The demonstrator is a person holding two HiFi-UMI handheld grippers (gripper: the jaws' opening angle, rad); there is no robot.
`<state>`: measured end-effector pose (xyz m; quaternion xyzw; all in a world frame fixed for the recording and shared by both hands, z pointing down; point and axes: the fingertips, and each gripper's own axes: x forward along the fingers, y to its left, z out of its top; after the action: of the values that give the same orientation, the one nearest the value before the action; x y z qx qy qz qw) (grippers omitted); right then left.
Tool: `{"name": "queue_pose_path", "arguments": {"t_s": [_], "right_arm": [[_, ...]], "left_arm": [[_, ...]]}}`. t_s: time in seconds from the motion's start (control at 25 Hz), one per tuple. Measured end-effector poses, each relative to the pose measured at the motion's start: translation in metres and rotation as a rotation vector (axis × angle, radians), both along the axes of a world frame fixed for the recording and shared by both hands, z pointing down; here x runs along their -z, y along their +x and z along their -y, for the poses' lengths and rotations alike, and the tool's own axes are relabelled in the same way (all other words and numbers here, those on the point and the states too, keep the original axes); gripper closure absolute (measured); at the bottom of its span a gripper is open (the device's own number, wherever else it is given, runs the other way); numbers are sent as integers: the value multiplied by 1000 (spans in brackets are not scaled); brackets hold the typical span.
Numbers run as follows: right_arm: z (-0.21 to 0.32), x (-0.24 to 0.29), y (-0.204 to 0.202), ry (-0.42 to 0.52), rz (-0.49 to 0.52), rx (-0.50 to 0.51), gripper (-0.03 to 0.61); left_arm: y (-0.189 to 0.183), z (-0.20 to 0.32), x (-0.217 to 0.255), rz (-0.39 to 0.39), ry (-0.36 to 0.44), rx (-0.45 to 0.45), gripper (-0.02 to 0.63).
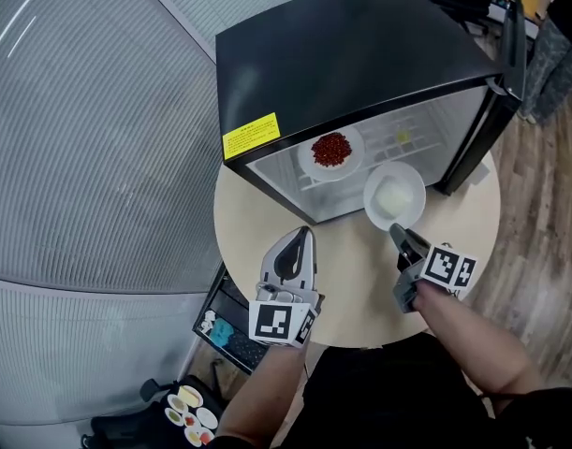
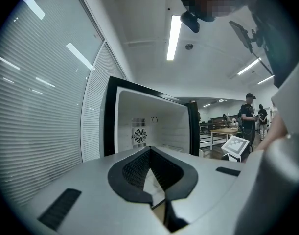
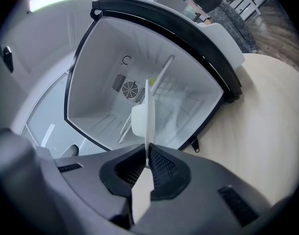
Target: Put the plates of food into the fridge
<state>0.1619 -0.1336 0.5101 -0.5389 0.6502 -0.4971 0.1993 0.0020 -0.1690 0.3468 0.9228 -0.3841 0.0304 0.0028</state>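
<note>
While my left gripper [image 1: 302, 236] hangs level over the near-left part of the round table [image 1: 351, 251], its jaws are closed together, tip to tip, with nothing between them. Ahead of it stands the black fridge [image 1: 342, 54], set on the table with its door [image 1: 515, 54] swung open to the right. Inside, toward the left of the white compartment, a plate of red food [image 1: 331, 150] rests on the wire shelf [image 1: 379, 129]. To its right, at the mouth of the compartment and clear of the shelf, is the white plate [image 1: 394, 196]. Its contents look pale, possibly rice, though the head view is too washed out to confirm. My right gripper [image 1: 398, 232] is clamped on the near rim of that plate, one pad pressed on each face, and it points slightly downward toward the opening.
</note>
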Motion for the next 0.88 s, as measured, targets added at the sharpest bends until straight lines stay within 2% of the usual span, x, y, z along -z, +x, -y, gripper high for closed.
{"name": "queue_pose_path", "arguments": {"t_s": [0.44,0.68,0.88], "right_arm": [[19,-32,25,-29,-91,55,560],[27,-44,30,-51,-13,40,560],[39,-53,33,-58,-1,47,560]], "left_arm": [[52,18,-14,33,-23,-36,607],[63,30,-21,37,-35,-37,607],[69,37,-26,36,-41,-33,607]]}}
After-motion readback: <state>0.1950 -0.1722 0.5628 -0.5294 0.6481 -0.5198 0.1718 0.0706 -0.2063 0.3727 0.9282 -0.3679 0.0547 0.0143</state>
